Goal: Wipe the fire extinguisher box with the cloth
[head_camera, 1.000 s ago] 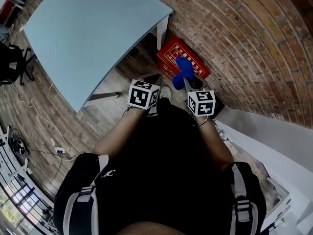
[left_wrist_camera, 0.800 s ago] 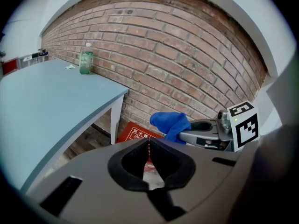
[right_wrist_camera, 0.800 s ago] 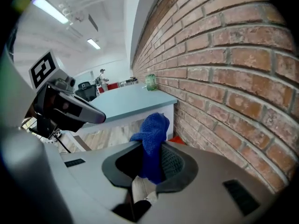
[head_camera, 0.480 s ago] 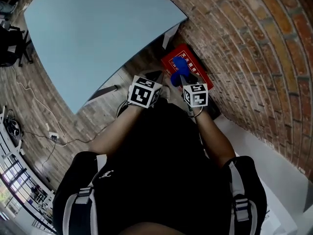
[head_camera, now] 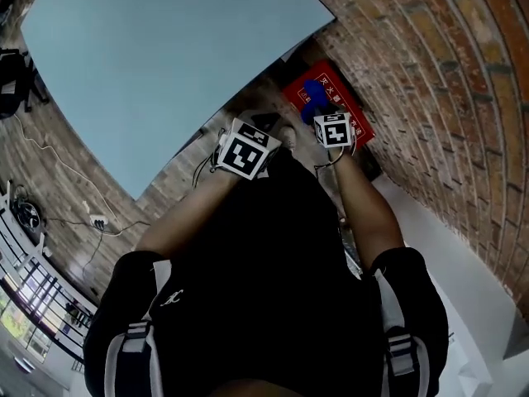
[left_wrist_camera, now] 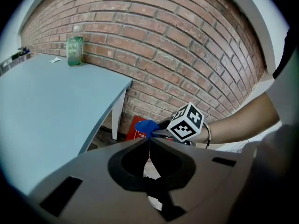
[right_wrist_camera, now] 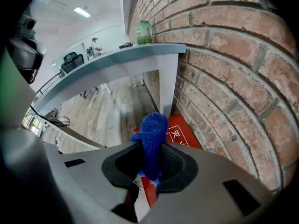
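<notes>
Over the last second the right tongs (head_camera: pixel 320 111) reach further out from the body. The blue cloth (head_camera: pixel 312 98) they carry has slid from the near edge of the fire extinguisher box (head_camera: pixel 357 127) to over its red face. I judge this to be the approach to the wipe, or its very first stroke. No view settles whether the cloth touches the box, and in the right gripper view the box looks some way below it.

The right tongs are clenched on the cloth, which stands bunched and upright between the jaws. The left tongs (left_wrist_camera: pixel 149 141) are pressed together on nothing, held back from the box on the person's side and taking no part.

The box is a flat red case with white printed characters. It sits on the wood floor against the foot of the brick wall (right_wrist_camera: pixel 224 78). The white leg (right_wrist_camera: pixel 168 85) of the pale blue tabletop (head_camera: pixel 165 64) stands just beside it. Its face looks smooth and bare.
</notes>
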`<state>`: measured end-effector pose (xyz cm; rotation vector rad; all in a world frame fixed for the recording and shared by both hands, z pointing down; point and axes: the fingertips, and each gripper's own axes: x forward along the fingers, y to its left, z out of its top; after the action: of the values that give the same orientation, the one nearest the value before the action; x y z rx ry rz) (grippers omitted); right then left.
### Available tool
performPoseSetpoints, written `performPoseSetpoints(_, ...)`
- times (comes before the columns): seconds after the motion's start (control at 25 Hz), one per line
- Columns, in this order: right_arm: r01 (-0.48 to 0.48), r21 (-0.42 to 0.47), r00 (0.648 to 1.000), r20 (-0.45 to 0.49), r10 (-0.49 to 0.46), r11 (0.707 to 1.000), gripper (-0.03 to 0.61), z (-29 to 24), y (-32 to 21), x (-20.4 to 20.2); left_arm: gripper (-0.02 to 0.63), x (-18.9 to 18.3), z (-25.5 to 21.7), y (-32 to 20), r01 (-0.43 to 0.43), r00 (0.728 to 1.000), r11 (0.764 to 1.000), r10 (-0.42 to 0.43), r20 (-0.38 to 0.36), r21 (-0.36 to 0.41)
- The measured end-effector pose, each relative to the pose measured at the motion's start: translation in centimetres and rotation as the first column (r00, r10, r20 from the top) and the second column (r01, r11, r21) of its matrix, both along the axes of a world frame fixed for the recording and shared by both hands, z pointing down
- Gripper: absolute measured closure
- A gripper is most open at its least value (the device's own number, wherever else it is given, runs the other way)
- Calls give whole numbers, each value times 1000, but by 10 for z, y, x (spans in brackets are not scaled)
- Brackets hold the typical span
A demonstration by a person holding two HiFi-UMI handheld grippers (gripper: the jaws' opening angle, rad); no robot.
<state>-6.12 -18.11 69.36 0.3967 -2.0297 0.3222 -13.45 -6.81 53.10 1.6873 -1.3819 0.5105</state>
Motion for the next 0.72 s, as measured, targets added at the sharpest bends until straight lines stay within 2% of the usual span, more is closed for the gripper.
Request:
performPoseSetpoints(0.16, 22, -8, 998, -65, -22, 1000, 495, 27, -28, 3, 603, -5, 14, 2, 30, 999, 999, -31, -14, -40)
performPoseSetpoints(0.36, 93, 24, 983, -158, -89, 995, 495, 57, -82, 2, 603, -4, 28, 5, 95, 995, 992, -96, -5, -82)
performPoseSetpoints(0.48, 161, 41, 977, -150, -154, 986, 495, 70, -99, -10, 603, 2, 32, 8, 163, 986, 982, -165, -5, -96)
performPoseSetpoints(0.6, 191, 52, 967, -180, -179, 980, 495, 80, -113, -15, 603, 9, 36, 13, 238, 971, 966, -240, -9, -105)
performPoseSetpoints(0.72, 194, 39, 949, -260, -177, 980, 495, 90, -130, -18, 603, 1, 37, 15, 357, 931, 926, -363, -30, -124)
